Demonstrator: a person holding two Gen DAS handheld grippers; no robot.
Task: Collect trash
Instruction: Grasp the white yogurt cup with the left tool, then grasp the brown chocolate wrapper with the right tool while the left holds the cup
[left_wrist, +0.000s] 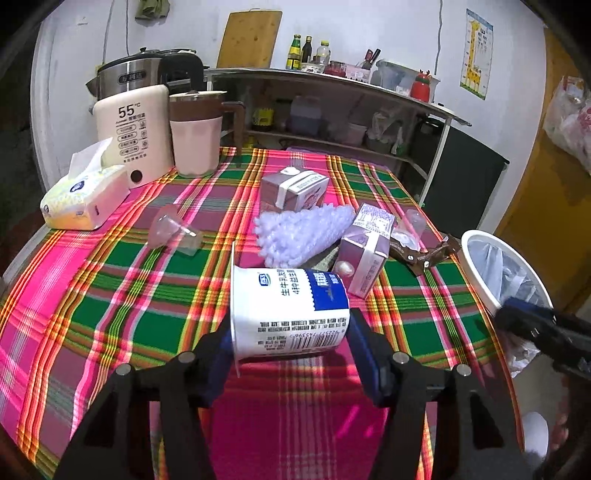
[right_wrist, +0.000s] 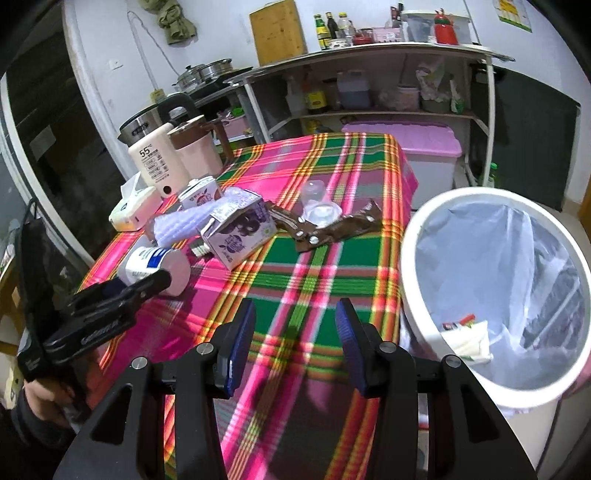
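Plaid tabletop (left_wrist: 110, 314): left gripper (left_wrist: 291, 343) clasps the toppled yogurt cup (left_wrist: 288, 310); right gripper (right_wrist: 295, 343) released beside the bin (right_wrist: 417, 266).

surface (left_wrist: 110, 314): carries all the litter, with the bin standing off its right edge
yogurt cup (left_wrist: 290, 314): on its side at the near middle, between the left gripper (left_wrist: 291, 354) jaws
foam sleeve (left_wrist: 303, 234): just behind the cup
cartons: one (left_wrist: 295, 188) behind the sleeve, one (left_wrist: 364, 251) touching its right end
wrapper (right_wrist: 332, 225): right of the cartons, near the bin
bin (right_wrist: 495, 295): right of the right gripper (right_wrist: 295, 343), a packet (right_wrist: 469, 336) inside
tissue pack (left_wrist: 85, 199): far left, kettles (left_wrist: 133, 133) behind it
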